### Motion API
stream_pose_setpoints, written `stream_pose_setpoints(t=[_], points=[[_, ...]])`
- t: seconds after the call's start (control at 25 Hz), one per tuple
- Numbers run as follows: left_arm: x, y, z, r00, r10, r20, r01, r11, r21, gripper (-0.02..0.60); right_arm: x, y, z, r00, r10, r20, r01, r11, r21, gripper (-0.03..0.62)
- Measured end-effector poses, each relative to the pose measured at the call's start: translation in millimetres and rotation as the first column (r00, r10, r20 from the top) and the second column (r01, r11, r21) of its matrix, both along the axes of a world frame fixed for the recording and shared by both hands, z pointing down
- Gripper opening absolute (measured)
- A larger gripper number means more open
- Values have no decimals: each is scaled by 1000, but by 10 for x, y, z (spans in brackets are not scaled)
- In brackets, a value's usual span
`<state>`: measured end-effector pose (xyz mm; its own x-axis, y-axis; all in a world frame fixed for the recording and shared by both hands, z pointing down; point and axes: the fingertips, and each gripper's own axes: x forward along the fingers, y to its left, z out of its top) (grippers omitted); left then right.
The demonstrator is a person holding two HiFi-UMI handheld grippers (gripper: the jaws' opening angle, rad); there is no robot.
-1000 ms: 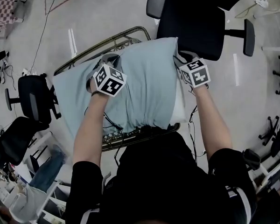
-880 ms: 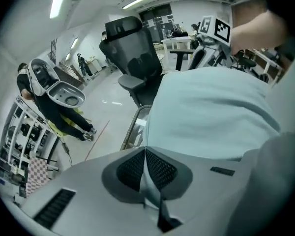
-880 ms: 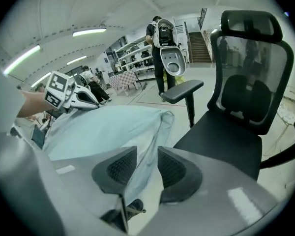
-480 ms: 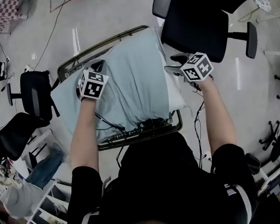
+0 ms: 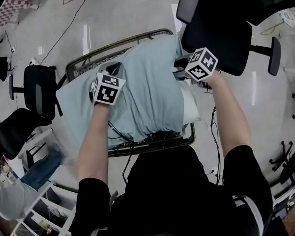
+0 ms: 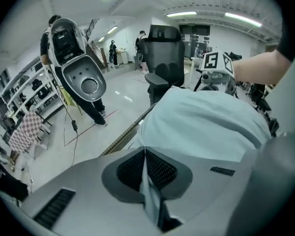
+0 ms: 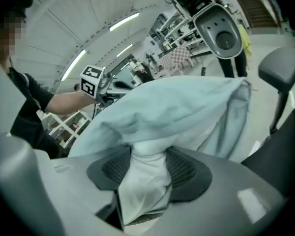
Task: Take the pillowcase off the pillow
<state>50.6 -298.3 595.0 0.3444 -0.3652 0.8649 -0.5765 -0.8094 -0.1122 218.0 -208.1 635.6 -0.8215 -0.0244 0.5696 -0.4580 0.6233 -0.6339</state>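
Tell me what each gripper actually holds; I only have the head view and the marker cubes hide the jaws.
Observer: The left gripper is shut on a thin fold of the light blue pillowcase.
Operator: And the right?
Observer: The right gripper pinches a wad of the white pillow; its jaws have just been opening.
Operator: Is that wad covered?
Observer: No, it is bare; the blue edge ends just beyond that gripper.
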Motion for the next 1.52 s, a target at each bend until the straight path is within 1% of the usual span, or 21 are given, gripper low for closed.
stream_pose_setpoints(t=[0.08,0.16,0.2,0.28,0.4,0.56,0.72,0.76,0.8,0.88,0.92,0.96,1.04,1.08,1.16,1.24,1.28,1.32,1.36,1.44,1.52], points=[[-87,-15,11,997,26,77,-29,999,33,8,-98,79,-67,998,-59,6,59,998,34,182],[-281,-2,-14,987,53,152,-63,996,63,8,-51,191,-194,997,-79,19,78,995,59,86],[-380,18,-41,984,60,167,-72,995,69,8,4,259,-277,996,-80,37,77,995,63,63],[-525,84,-117,986,60,155,-71,995,67,8,115,416,-458,993,-71,89,65,996,66,47],[-632,241,-229,988,70,138,-80,994,71,8,201,706,-638,987,-54,149,46,997,53,36],[-763,478,-303,988,78,131,-88,994,69,8,292,1084,-716,984,-11,176,8,1000,16,26],[-762,709,-380,995,63,81,-67,997,50,8,349,1484,-759,980,33,198,-27,999,-33,21],[-711,782,-410,996,68,60,-70,997,43,8,353,1581,-736,983,29,182,-21,999,-46,21],[-635,863,-438,996,77,35,-78,996,33,8,369,1658,-687,990,16,144,-8,999,-53,34],[-453,1014,-465,994,105,-3,-105,994,14,8,476,1665,-557,1000,-7,1,7,1000,-30,71],[-376,1064,-455,993,119,-7,-119,993,10,8,552,1570,-513,997,-1,-79,1,1000,-1,93],[-322,1094,-427,992,130,-2,-130,992,6,8,619,1426,-495,989,14,-150,-9,999,38,162],[-273,1101,-350,990,138,16,-138,990,-3,8,682,1099,-476,961,27,-276,8,992,124,227],[-264,1080,-321,991,134,22,-134,991,-7,8,674,957,-449,942,12,-335,44,987,157,233],[-232,1010,-311,993,116,18,-116,993,-5,9,589,771,-360,901,-54,-430,145,973,181,253],[-142,931,-367,994,104,-13,-104,995,11,11,474,695,-255,868,-124,-480,232,957,173,259],[-71,893,-402,994,106,-37,-105,994,18,21,423,676,-200,859,-147,-491,258,951,167,259],[14,859,-423,992,112,-62,-111,994,20,60,373,665,-145,855,-160,-493,272,948,165,259],[110,831,-425,989,123,-85,-122,992,17,97,322,667,-93,857,-167,-487,277,947,164,259],[314,780,-350,982,156,-101,-157,988,5,136,209,724,-13,868,-176,-465,278,947,159,254],[469,731,-156,978,195,-69,-196,980,-18,161,81,835,17,884,-194,-426,279,949,148,219]])
